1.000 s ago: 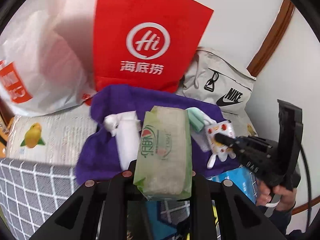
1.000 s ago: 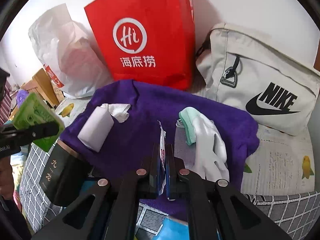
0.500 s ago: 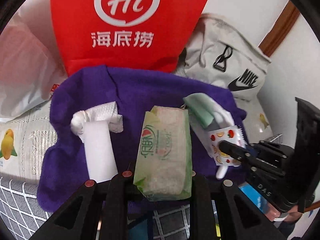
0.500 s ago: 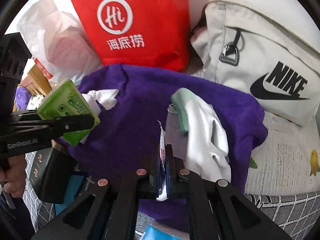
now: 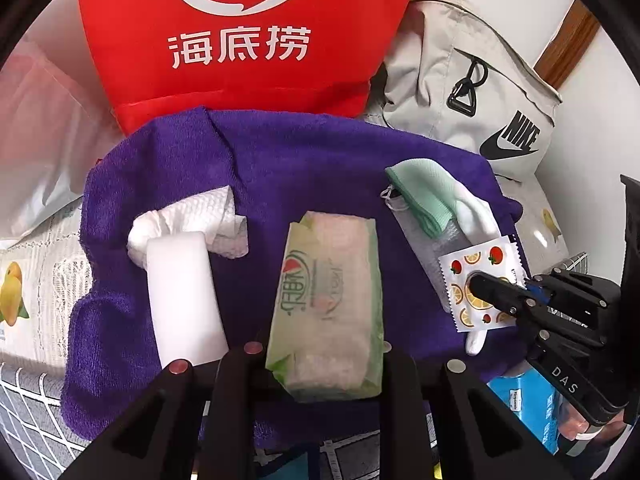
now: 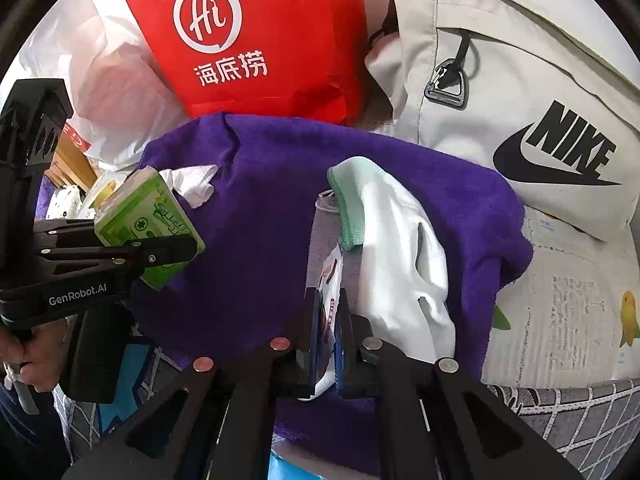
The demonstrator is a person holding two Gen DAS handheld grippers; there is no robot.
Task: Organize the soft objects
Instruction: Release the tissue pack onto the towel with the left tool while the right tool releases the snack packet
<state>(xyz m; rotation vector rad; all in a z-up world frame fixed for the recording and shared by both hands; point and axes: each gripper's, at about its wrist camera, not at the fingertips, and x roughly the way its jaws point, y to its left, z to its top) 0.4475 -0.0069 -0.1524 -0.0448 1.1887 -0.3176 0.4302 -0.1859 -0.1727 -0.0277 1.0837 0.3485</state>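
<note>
Green plastic-wrapped tissue pack (image 5: 326, 312), clamped in left gripper (image 5: 320, 360), and fruit-printed sachet (image 5: 478, 284), pinched by right gripper (image 6: 326, 320), should settle flat on purple towel (image 5: 304, 168) at frame centre.

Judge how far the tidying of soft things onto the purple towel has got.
Done: white sponge, paper towel and glove lie on the purple towel. In hand: left gripper holds the tissue pack, right gripper the fruit-print sachet. Left: setting both down.
</note>
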